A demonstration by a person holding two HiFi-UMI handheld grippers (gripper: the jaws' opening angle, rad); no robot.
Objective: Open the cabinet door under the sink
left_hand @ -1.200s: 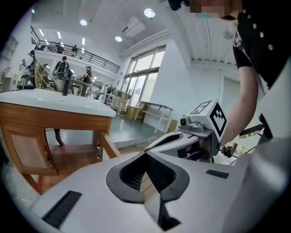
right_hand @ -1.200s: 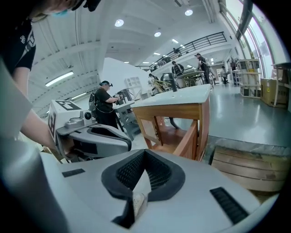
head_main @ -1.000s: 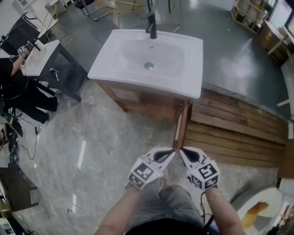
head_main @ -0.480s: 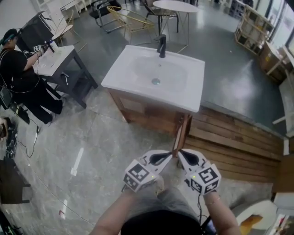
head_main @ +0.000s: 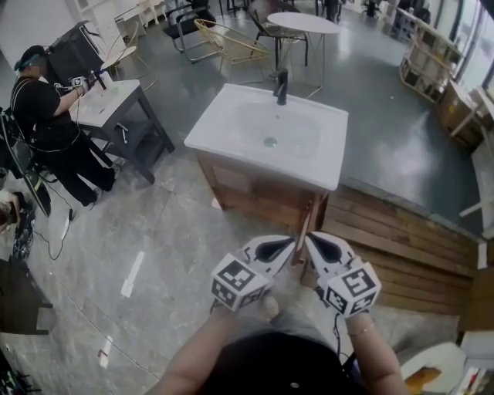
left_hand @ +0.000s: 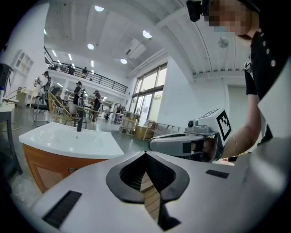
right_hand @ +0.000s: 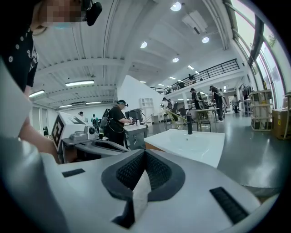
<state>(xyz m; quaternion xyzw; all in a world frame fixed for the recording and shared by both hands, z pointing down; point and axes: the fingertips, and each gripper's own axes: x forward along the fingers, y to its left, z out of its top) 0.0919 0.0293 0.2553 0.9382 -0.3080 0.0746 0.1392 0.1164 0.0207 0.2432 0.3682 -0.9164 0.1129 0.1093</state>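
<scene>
The white sink (head_main: 270, 131) with a black tap sits on a wooden cabinet (head_main: 243, 189). The cabinet door (head_main: 306, 220) stands open at the cabinet's right corner, edge-on toward me. My left gripper (head_main: 292, 244) and right gripper (head_main: 309, 240) are held side by side just in front of the door's lower edge, tips nearly together. Both are shut with nothing between the jaws. The left gripper view has my left gripper (left_hand: 145, 154) pointing past the sink (left_hand: 68, 139), with the right gripper beside it. From the right gripper (right_hand: 144, 151), the sink (right_hand: 191, 143) lies ahead to the right.
A person in black works at a grey table (head_main: 116, 104) to the left. A slatted wooden platform (head_main: 401, 231) runs right of the cabinet. Chairs and a round table (head_main: 301, 23) stand behind the sink. Cables lie on the floor at far left (head_main: 54, 231).
Both grippers have risen together, still shut and side by side. The head view has tipped up, so more of the room behind the sink shows. The door stays open.
</scene>
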